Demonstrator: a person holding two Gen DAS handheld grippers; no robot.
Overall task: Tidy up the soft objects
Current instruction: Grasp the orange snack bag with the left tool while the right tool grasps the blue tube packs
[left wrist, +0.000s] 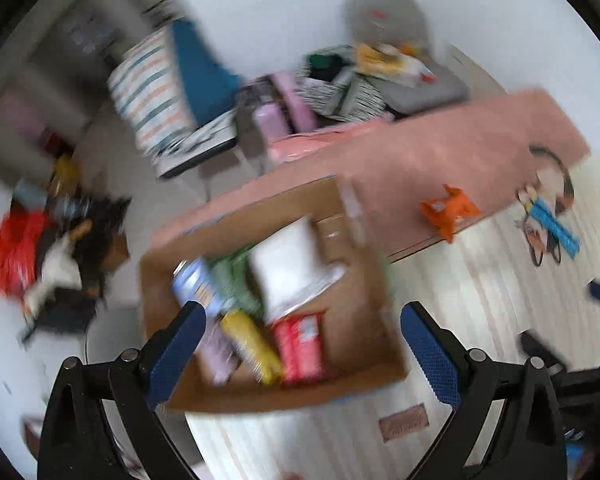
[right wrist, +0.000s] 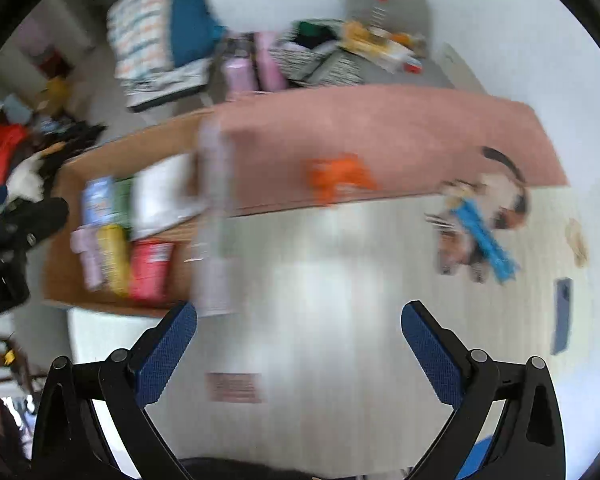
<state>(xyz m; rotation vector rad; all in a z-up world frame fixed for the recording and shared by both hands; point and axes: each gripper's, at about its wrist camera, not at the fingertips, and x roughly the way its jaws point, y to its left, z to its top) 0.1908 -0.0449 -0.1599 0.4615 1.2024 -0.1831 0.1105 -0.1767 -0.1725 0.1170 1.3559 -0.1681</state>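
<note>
An open cardboard box (left wrist: pixel 352 360) (right wrist: pixel 60 280) sits at the table's left end. It holds soft packs: a white one (left wrist: pixel 296 264) (right wrist: pixel 160 196), a red one (left wrist: pixel 300 344) (right wrist: pixel 150 264), a yellow one (left wrist: pixel 252 344) (right wrist: pixel 114 258), and blue, green and lilac ones. An orange pack (left wrist: pixel 448 210) (right wrist: pixel 336 178) lies on the pink cloth (left wrist: pixel 440 160) (right wrist: pixel 360 132). A blue pack (left wrist: pixel 554 226) (right wrist: pixel 484 240) lies on a cat-print cloth. My left gripper (left wrist: pixel 300 320) is open and empty above the box. My right gripper (right wrist: pixel 300 318) is open and empty above the striped mat.
A pale striped mat (right wrist: pixel 320 260) covers the near table. A dark phone (right wrist: pixel 562 316) lies at its right edge. Behind the table are a grey chair (right wrist: pixel 384 0), a striped pillow (left wrist: pixel 152 92) and a zebra-print bin (left wrist: pixel 340 88). Clutter and a red bag (left wrist: pixel 16 252) lie on the floor at left.
</note>
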